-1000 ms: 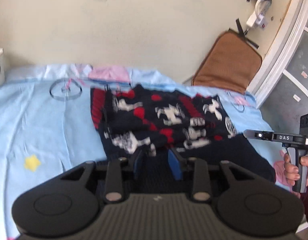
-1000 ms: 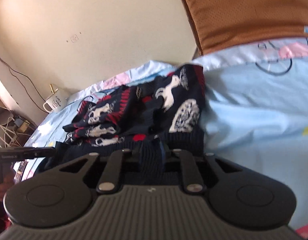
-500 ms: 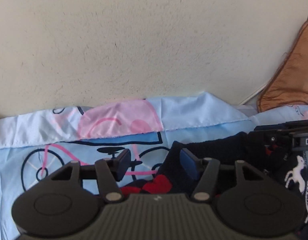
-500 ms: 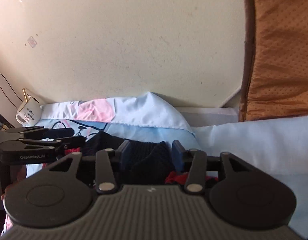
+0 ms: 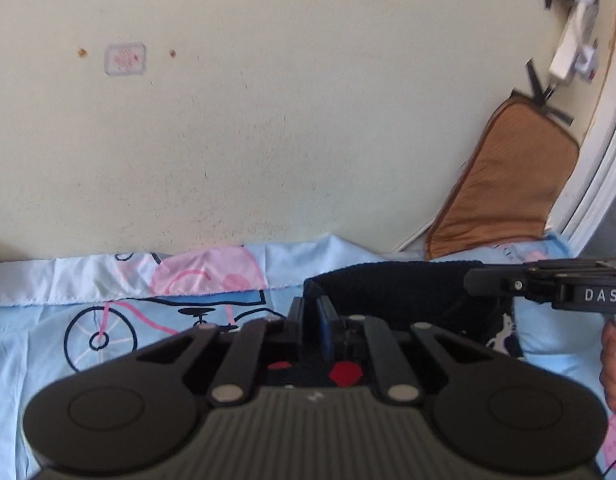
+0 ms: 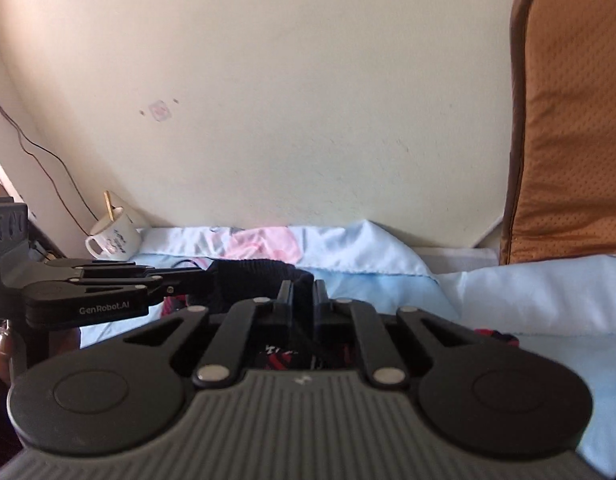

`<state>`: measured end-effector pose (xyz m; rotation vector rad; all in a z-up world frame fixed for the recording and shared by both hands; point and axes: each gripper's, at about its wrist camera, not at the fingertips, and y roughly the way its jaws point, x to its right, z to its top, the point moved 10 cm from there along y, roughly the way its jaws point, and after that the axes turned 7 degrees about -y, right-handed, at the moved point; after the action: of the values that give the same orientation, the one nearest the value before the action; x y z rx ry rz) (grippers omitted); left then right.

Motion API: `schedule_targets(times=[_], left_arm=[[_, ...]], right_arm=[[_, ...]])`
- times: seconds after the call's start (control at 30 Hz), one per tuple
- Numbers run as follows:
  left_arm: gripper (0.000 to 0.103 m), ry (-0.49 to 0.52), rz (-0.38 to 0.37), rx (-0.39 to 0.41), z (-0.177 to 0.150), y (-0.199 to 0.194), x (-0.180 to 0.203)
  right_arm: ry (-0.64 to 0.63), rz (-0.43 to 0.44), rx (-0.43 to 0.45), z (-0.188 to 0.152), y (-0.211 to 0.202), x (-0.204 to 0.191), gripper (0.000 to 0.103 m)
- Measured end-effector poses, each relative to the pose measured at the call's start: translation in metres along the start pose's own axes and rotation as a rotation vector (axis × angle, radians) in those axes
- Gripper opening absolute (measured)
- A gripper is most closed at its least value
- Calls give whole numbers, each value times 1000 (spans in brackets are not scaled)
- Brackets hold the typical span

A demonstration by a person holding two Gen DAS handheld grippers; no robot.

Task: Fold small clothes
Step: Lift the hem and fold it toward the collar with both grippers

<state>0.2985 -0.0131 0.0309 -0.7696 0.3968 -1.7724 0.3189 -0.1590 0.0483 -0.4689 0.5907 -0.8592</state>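
A dark navy knit sweater with red and white patterns lies on the bed. Its ribbed dark edge (image 5: 387, 292) stretches between the two grippers. My left gripper (image 5: 309, 312) is shut on the left end of that edge, red pattern showing under the fingers. My right gripper (image 6: 304, 296) is closing, its jaws nearly together with the same dark edge (image 6: 252, 276) pinched between the pads. Each gripper shows in the other's view: the right gripper (image 5: 473, 280) from the right, the left gripper (image 6: 200, 278) from the left. Most of the sweater is hidden below the gripper bodies.
A light blue bedsheet (image 5: 108, 320) with bicycle prints covers the bed up to a cream wall. A brown cushion (image 5: 503, 192) leans in the right corner. A white mug (image 6: 114, 238) stands at the far left by the wall. A person's hand (image 5: 611, 360) holds the right gripper's handle.
Both grippers carried the near hem over the sweater toward the wall and opened. Now both have drawn back from the wall, and their jaws have closed on the dark edge.
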Motion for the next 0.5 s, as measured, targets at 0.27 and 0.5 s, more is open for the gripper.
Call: schedule_targets(times=[0.27,0.5], left_arm=[[8,14,-104,221,-63,-150,36],[9,46,-128,166,-176,-192,59]], right_arm=[[-106,49,165,-46,-130,-79,12],[-82,-13,158,-166,-174,-97,12]])
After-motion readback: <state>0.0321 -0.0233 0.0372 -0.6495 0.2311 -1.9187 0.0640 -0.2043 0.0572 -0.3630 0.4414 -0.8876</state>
